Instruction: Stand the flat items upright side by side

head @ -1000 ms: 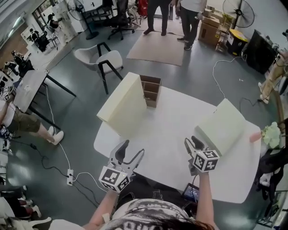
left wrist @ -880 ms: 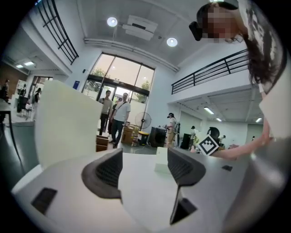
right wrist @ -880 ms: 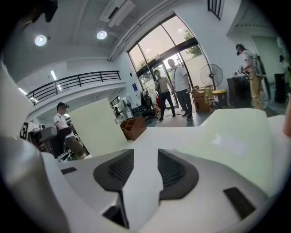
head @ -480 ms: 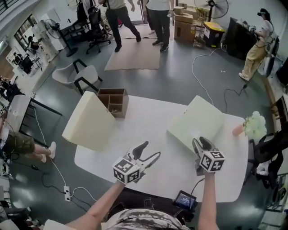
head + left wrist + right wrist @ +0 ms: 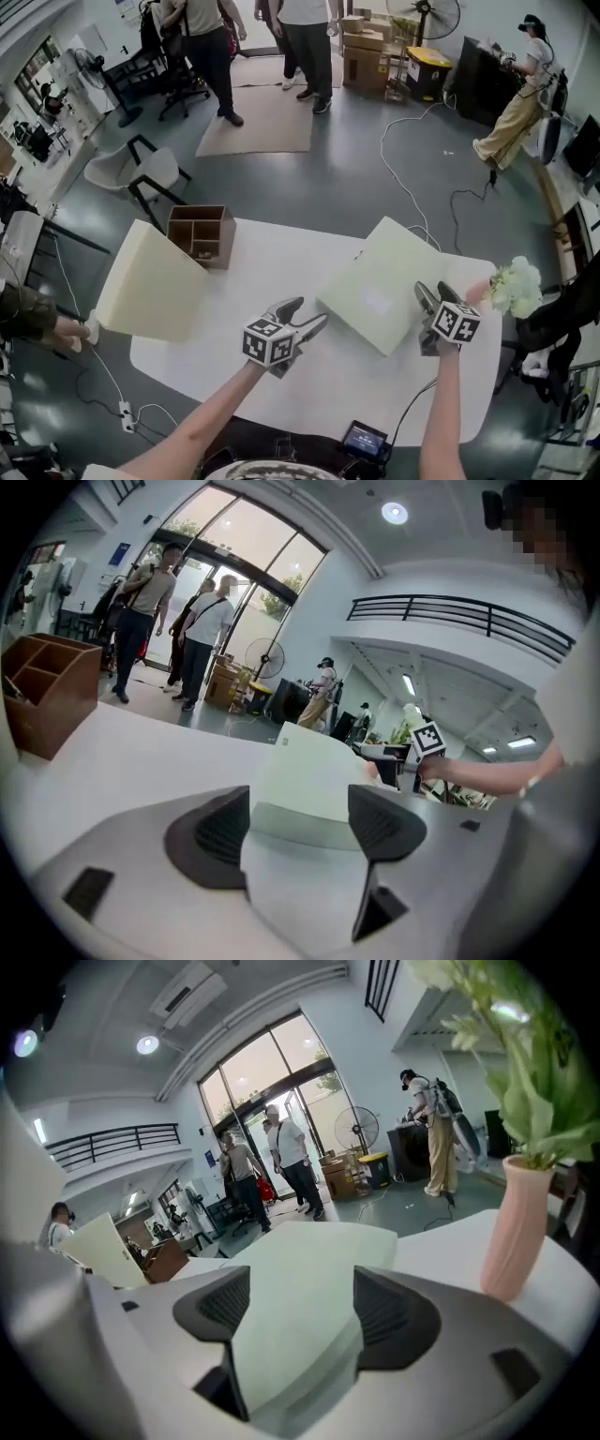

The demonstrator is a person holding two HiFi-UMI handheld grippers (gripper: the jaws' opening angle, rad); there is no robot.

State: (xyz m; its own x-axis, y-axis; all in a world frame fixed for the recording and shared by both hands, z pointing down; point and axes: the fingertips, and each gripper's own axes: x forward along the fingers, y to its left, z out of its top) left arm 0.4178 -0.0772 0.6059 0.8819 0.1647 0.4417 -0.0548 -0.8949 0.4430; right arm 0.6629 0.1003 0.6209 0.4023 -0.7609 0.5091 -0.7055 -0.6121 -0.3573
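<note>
While the pale green pad [image 5: 375,281] lies flat right of the table's [image 5: 272,272] middle, seemingly light and squashy, best gripped by its near edge, the left gripper [image 5: 307,315] gapes short of it and the right gripper's [image 5: 433,293] jaws, just opening, straddle its corner.

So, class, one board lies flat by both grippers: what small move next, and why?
Probably close the right gripper on the flat board's edge: its just-opened jaws have that edge between them, unpressed, and it needs tipping up beside the standing board.
</note>
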